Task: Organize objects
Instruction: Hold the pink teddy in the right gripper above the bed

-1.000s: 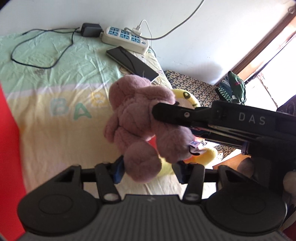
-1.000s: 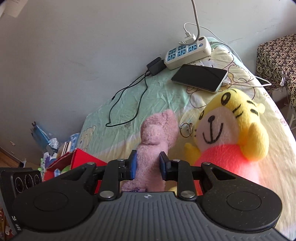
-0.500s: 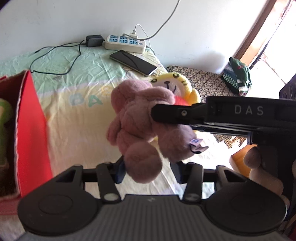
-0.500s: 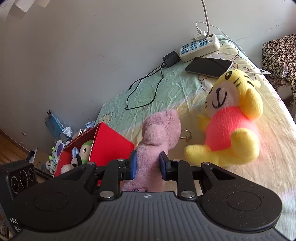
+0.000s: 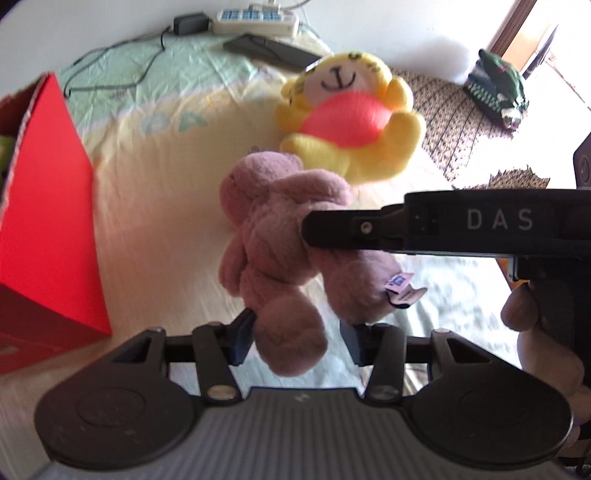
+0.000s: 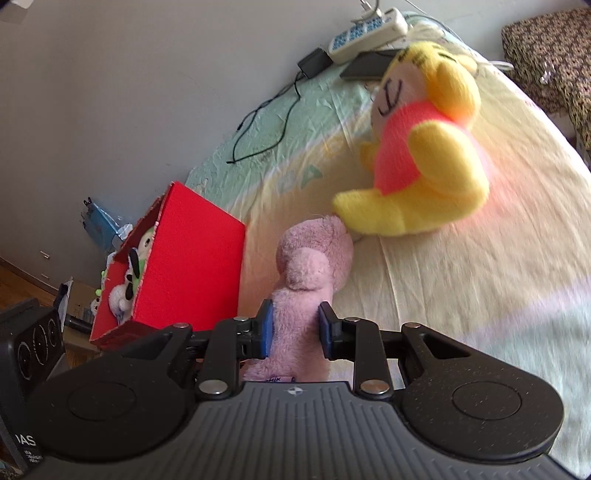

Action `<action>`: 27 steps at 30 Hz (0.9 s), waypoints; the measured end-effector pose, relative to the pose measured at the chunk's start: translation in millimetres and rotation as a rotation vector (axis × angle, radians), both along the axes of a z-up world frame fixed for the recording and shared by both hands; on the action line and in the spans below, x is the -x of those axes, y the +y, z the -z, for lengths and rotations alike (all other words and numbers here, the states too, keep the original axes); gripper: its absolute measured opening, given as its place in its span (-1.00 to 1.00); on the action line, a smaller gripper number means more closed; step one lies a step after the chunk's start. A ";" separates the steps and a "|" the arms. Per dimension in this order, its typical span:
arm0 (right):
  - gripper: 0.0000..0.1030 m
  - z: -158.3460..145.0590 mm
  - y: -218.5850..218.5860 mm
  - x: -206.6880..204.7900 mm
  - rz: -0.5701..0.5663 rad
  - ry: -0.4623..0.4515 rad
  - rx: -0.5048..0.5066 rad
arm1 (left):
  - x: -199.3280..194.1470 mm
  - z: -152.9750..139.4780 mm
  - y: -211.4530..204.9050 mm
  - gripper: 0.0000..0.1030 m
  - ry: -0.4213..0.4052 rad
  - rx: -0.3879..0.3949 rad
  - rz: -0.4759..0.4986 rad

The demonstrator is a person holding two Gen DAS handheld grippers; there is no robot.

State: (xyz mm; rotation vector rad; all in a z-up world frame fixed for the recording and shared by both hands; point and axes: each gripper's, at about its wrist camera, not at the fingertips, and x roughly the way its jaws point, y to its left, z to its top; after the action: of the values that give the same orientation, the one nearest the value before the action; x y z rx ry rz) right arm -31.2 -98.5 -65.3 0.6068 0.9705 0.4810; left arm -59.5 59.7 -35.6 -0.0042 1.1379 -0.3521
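Pink plush bear [image 6: 306, 291], soft and fuzzy, held off the bed by both grippers. Right gripper [image 6: 295, 328] has its blue pads squeezed narrow on the bear's body; in the left wrist view its black finger reaches in from the right and presses the bear's middle. Left gripper [image 5: 295, 339] closed on one bear leg, pads tight on either side of it. Small pink label tag [image 5: 400, 284] sticks out of the other leg. Bear hangs above the pale yellow-green bedsheet [image 6: 461, 277], between the red cardboard box [image 6: 192, 258] on the left and the yellow tiger plush in a red shirt [image 6: 424, 155] lying further back right. Box open, with small plush toys [image 6: 129, 277] inside. Far end near the wall: white power strip [image 5: 255, 18], black adapter with cable [image 5: 190, 24], dark phone [image 5: 273, 50].
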 end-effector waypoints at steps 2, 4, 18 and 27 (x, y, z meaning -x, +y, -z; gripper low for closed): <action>-0.48 5.4 -3.4 1.0 0.005 0.015 -0.011 | 0.0 3.3 -2.9 -0.04 0.010 -0.009 -0.002; -0.48 9.4 -8.0 3.1 0.010 0.025 -0.019 | -1.3 6.1 -3.9 -0.01 0.014 -0.017 -0.001; -0.31 29.1 -30.2 1.5 0.037 0.091 -0.073 | -10.0 14.0 2.2 0.68 0.027 0.032 0.010; -0.26 35.9 -25.6 -2.9 -0.010 0.113 -0.099 | -10.9 5.5 37.0 0.84 0.039 0.209 -0.028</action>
State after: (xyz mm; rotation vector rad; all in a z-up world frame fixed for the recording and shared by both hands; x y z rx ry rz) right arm -28.3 -124.1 -101.2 0.7253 1.0619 0.5098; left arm -48.6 96.7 -41.0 -0.2115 1.1336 -0.4465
